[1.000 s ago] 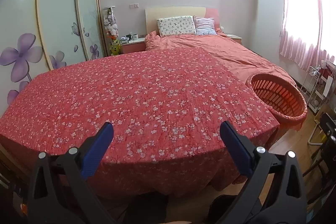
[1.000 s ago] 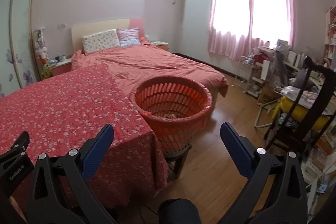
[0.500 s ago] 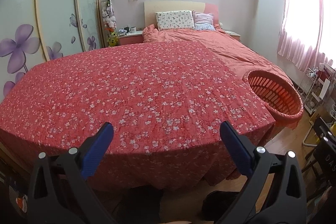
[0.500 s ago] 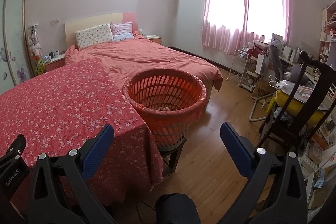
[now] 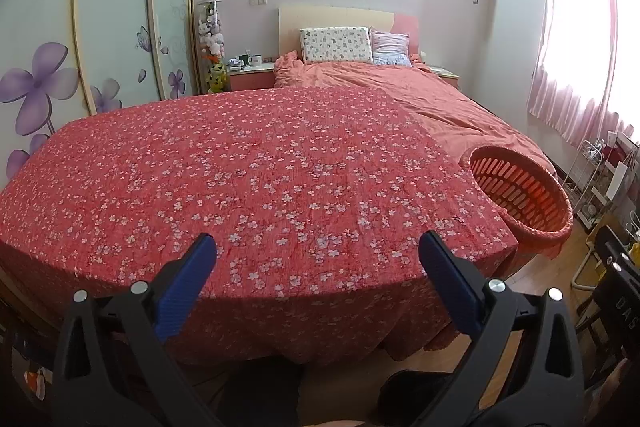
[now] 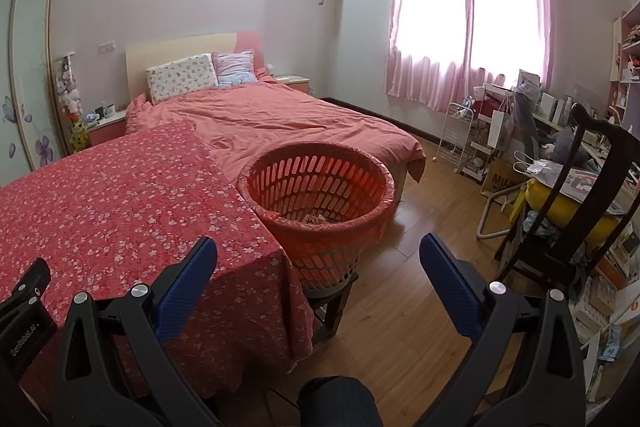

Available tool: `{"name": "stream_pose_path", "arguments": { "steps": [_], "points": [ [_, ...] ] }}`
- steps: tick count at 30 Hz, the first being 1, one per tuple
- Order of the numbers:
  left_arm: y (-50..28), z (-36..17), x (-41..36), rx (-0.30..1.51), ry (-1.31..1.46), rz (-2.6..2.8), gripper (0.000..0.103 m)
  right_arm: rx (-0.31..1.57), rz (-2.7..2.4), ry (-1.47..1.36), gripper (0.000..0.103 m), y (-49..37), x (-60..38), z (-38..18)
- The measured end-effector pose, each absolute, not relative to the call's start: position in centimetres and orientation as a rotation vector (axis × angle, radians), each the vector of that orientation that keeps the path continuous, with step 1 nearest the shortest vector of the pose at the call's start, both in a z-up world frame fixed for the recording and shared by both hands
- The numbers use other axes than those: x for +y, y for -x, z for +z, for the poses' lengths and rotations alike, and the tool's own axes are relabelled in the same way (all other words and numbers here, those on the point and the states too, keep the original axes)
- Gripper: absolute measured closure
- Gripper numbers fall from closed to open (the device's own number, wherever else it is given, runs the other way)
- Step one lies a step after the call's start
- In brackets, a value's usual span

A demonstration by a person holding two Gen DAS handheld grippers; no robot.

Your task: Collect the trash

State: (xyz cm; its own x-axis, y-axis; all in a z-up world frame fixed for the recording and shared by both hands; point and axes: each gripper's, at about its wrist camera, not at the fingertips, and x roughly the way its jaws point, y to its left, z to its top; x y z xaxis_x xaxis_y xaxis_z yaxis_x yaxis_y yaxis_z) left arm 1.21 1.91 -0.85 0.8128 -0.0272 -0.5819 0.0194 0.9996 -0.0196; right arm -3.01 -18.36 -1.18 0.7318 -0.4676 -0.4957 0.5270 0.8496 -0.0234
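Left wrist view: wardrobe (image 5: 120, 27) with purple flower print at upper left. Left gripper (image 5: 316, 247) low centre, jaws spread wide, nothing between them, above the near edge of a table under a red flowered cloth (image 5: 260, 167). Bed (image 5: 420, 95) behind it. Orange basket (image 5: 520, 195) at right, just beside the table's right edge.

Right wrist view: cloth-covered table fills lower left. Right gripper (image 6: 318, 247) low centre, jaws wide apart, empty. Basket sits mid-frame on a dark stool (image 6: 332, 301); trash (image 6: 316, 218) lies in its bottom. Dark chair (image 6: 576, 195) at right.
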Motion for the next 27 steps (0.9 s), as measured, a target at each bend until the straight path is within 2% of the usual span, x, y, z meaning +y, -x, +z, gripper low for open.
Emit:
{"name": "stream_pose_path", "arguments": {
  "steps": [27],
  "points": [
    [-0.2,0.3,1.7,0.589,0.024,-0.021,0.004,0.511,-0.525,-0.133,0.003,3.1,-17.9,-1.0]
  ]
}}
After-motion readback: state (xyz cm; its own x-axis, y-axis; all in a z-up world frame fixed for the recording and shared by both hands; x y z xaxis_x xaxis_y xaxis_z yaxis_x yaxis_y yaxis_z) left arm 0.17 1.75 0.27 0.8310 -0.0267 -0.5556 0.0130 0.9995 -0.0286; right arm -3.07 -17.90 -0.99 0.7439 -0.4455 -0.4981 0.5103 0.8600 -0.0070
